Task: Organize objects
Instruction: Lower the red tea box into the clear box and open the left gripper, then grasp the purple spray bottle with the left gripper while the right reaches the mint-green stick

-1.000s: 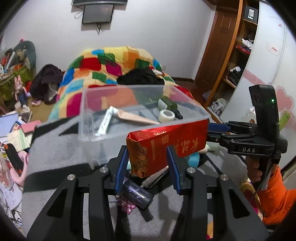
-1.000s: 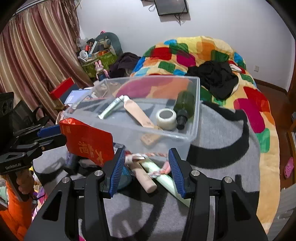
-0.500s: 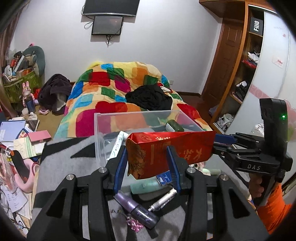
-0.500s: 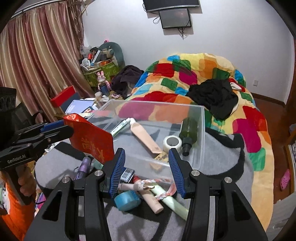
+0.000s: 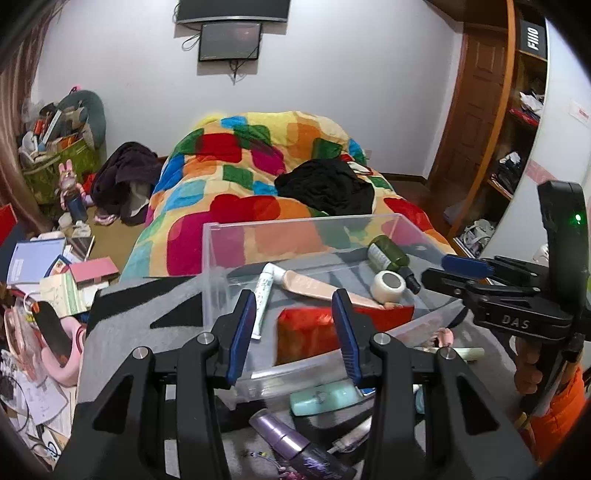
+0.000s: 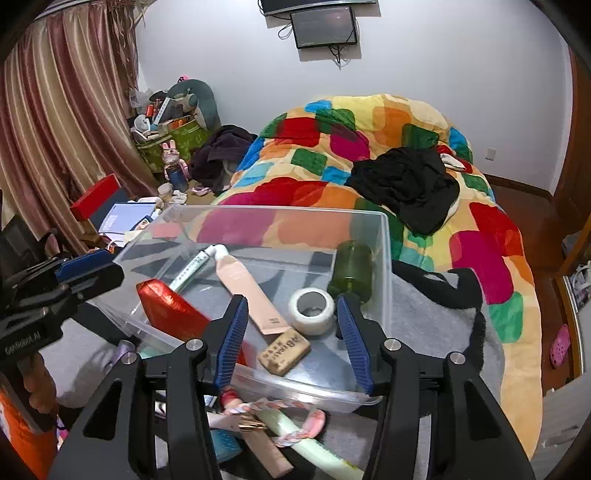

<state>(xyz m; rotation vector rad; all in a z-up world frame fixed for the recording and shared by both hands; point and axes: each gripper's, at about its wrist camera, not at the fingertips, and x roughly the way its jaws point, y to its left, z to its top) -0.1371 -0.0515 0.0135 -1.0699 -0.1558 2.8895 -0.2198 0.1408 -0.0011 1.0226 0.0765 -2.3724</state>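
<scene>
The red packet (image 5: 343,332) lies inside the clear bin (image 5: 229,258), at its near left corner in the right wrist view, and no claw has hold of it. The left claw (image 5: 295,332) hangs over the bin's near wall with its jaws partly open and gripping nothing. The right claw (image 6: 291,339) is empty too, jaws apart and just widening, above the bin's near edge.

In the bin with the packet: a white tube (image 6: 192,266), a peach tube (image 6: 247,291), a roll of white tape (image 6: 312,306), a green bottle (image 6: 352,266) against the right wall, and a brown block (image 6: 284,350).

Clutter crowds the grey blanket (image 6: 436,321) in front: a purple tube (image 5: 291,443), a mint bottle (image 5: 325,397), a pale green tube (image 6: 317,443) and a pink braided cord (image 6: 295,428).

Beyond, a bed with a bright patchwork quilt (image 6: 369,147) carries black clothing (image 6: 406,184). Curtains (image 6: 55,129) hang far left; a screen (image 6: 325,26) sits on the white wall.
</scene>
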